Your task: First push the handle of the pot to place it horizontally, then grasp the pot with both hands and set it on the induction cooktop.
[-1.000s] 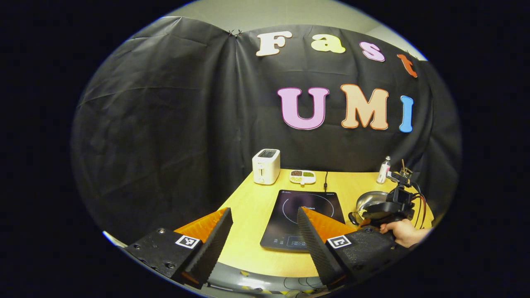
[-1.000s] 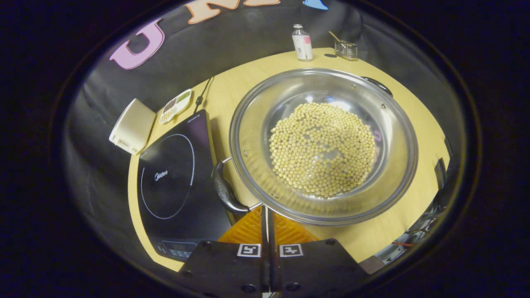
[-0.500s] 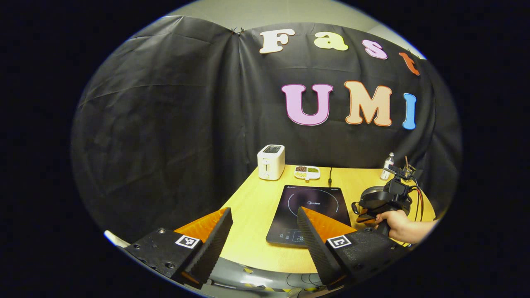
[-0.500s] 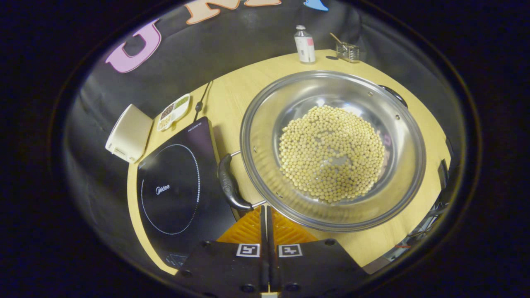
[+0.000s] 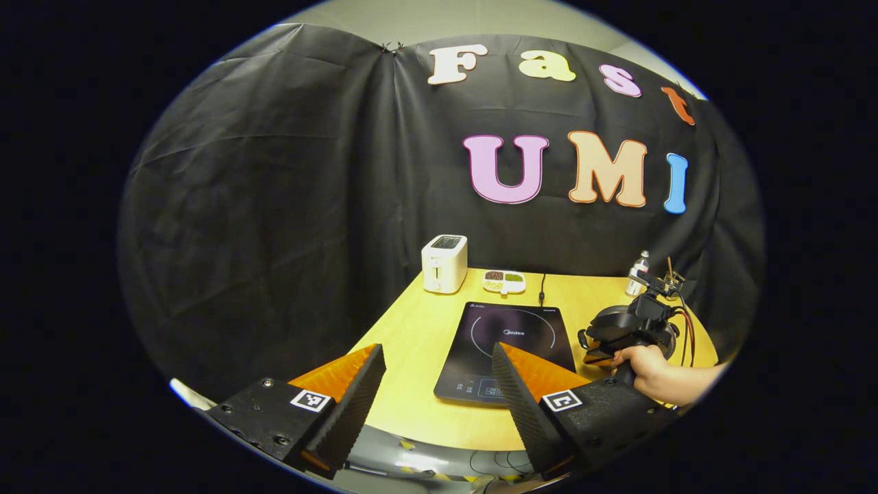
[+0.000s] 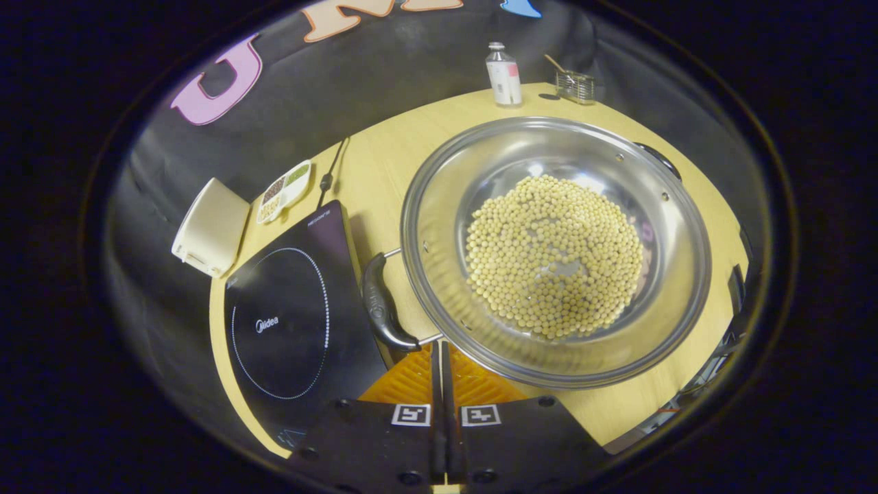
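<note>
I have the right gripper [image 6: 440,357] closed, nosed against the pot [image 6: 555,250] of beans just right of the cooktop [image 6: 295,309], nudging its handle [image 6: 381,309] level; left gripper [image 5: 439,391], open, must approach next.

A: What is seen at the counter's [image 5: 418,343] far edge?
B: A white toaster [image 5: 444,263], with a divided dish [image 5: 503,280] set beside it.
A: And rightward?
B: A small bottle [image 6: 503,75] is stood near a wire holder [image 6: 575,85].
</note>
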A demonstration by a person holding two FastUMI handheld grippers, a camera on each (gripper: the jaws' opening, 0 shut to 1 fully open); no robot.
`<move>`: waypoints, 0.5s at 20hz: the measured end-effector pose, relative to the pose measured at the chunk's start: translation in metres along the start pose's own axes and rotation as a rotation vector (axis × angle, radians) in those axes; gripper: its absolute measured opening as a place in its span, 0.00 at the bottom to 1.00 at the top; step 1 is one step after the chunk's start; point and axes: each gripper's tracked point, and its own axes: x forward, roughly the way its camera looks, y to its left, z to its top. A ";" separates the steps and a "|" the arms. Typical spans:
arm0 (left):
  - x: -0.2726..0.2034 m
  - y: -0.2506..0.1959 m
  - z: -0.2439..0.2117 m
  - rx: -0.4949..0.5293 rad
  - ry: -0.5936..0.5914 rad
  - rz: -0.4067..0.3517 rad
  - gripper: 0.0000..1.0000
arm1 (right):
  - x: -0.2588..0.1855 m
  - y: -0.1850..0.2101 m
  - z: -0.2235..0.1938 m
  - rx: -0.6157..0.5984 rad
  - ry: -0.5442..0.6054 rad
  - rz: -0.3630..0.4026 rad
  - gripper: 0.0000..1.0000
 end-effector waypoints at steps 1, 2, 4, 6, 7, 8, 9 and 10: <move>0.001 -0.001 -0.001 -0.001 0.002 -0.003 0.96 | 0.000 0.000 0.001 -0.003 0.003 0.003 0.02; 0.002 -0.002 -0.001 -0.002 0.005 -0.007 0.94 | -0.001 0.000 -0.001 -0.009 0.012 0.010 0.00; 0.006 -0.005 -0.001 0.000 0.008 -0.014 0.96 | -0.007 -0.004 -0.003 -0.030 0.022 0.025 0.02; 0.010 -0.010 0.001 -0.001 0.012 -0.024 0.96 | -0.016 -0.007 -0.002 -0.075 0.006 0.046 0.04; 0.012 -0.015 0.001 -0.004 0.014 -0.033 0.96 | -0.019 -0.011 -0.002 -0.097 0.009 0.060 0.05; 0.014 -0.020 0.002 -0.008 0.017 -0.047 0.94 | -0.026 -0.015 -0.006 -0.119 0.015 0.072 0.08; 0.017 -0.027 0.001 -0.011 0.021 -0.063 0.96 | -0.029 -0.018 -0.005 -0.135 0.014 0.090 0.10; 0.020 -0.034 0.002 -0.012 0.022 -0.081 0.96 | -0.033 -0.022 -0.008 -0.150 0.013 0.110 0.12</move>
